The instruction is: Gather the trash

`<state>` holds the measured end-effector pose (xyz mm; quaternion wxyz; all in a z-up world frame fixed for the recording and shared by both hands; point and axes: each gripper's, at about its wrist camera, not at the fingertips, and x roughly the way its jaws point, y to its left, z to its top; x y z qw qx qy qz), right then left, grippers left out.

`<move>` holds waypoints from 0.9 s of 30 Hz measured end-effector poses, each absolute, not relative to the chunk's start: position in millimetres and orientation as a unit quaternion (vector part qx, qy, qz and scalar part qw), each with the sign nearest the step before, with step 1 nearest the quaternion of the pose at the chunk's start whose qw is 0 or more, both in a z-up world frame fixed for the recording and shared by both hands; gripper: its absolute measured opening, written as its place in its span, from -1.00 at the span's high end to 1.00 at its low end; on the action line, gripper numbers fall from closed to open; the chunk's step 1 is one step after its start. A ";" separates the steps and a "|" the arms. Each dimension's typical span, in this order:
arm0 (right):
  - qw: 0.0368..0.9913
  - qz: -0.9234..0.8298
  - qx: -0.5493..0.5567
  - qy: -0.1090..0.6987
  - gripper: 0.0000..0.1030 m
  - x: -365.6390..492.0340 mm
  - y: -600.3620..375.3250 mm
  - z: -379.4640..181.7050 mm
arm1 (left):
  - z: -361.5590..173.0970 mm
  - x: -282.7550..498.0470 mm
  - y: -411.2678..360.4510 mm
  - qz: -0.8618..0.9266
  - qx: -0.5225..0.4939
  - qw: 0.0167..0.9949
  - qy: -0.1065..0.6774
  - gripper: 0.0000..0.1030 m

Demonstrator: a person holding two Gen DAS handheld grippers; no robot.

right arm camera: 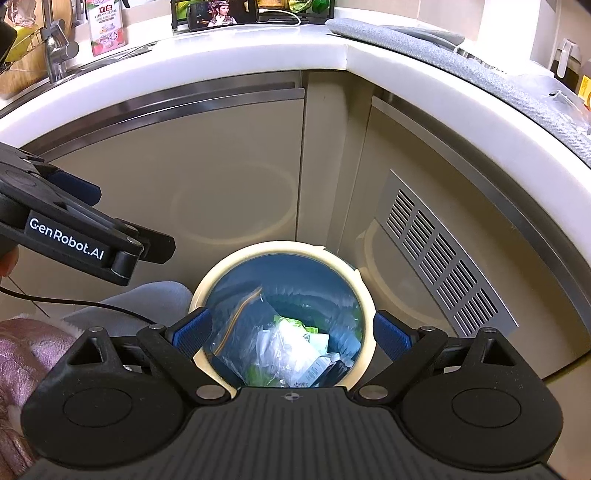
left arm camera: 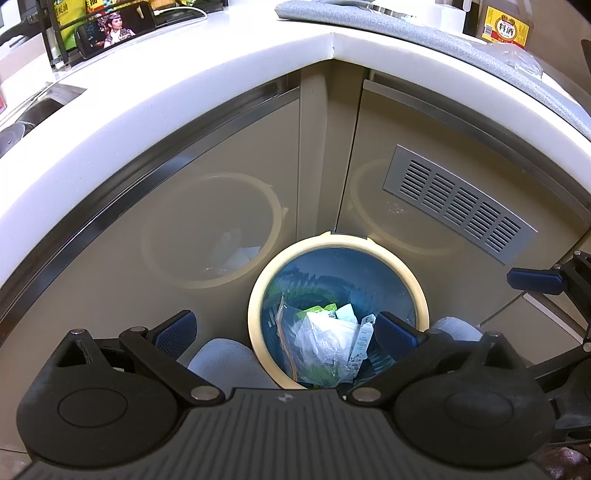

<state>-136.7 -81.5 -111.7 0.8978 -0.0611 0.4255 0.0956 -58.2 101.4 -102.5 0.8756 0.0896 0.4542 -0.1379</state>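
Observation:
A round trash bin with a cream rim (left arm camera: 255,295) and a blue liner stands on the floor in the cabinet corner. Inside lies trash (left arm camera: 325,332): clear plastic wrap, green packaging and white paper scraps. My left gripper (left arm camera: 284,332) hangs open above the bin's near edge, with nothing between its fingers. One of the right gripper's blue pads (left arm camera: 535,281) shows at the right edge. In the right wrist view my right gripper (right arm camera: 291,334) is open and empty over the bin's rim (right arm camera: 221,266) and trash (right arm camera: 291,343). The left gripper (right arm camera: 135,219) reaches in from the left, open.
A white countertop (left arm camera: 184,96) wraps around above beige cabinet doors; a metal vent grille (left arm camera: 458,206) is on the right door. A phone (right arm camera: 221,13), a bottle (left arm camera: 504,26), a grey mat (right arm camera: 461,62) and a faucet (right arm camera: 55,48) are on top. Grey slippers (left arm camera: 225,358) flank the bin.

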 end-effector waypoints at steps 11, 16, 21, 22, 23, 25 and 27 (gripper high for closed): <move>0.894 0.100 -0.059 0.433 -0.85 -132.0 -84.9 -117.2 | -106.5 -55.9 102.8 -0.136 0.090 0.872 0.461 -0.99; 0.893 0.100 -0.052 0.436 -0.85 -129.1 -90.5 -119.6 | -107.4 -55.4 99.9 -0.136 0.096 0.871 0.461 -0.99; 0.901 0.096 -0.038 0.421 -0.85 -129.6 -97.5 -116.1 | -104.8 -56.3 99.4 -0.133 0.101 0.875 0.455 -0.99; 0.904 0.095 -0.035 0.415 -0.85 -129.8 -100.0 -113.6 | -103.1 -56.4 99.9 -0.133 0.102 0.876 0.453 -0.99; 0.908 0.093 -0.032 0.407 -0.85 -129.6 -102.5 -110.0 | -101.6 -56.4 100.4 -0.133 0.103 0.877 0.450 -0.99; 0.916 0.094 -0.019 0.390 -0.85 -130.0 -109.6 -99.8 | -97.5 -56.9 100.7 -0.131 0.105 0.880 0.443 -0.99; 0.924 0.095 0.000 0.369 -0.85 -128.7 -119.5 -83.9 | -93.0 -56.8 101.0 -0.130 0.104 0.883 0.438 -0.99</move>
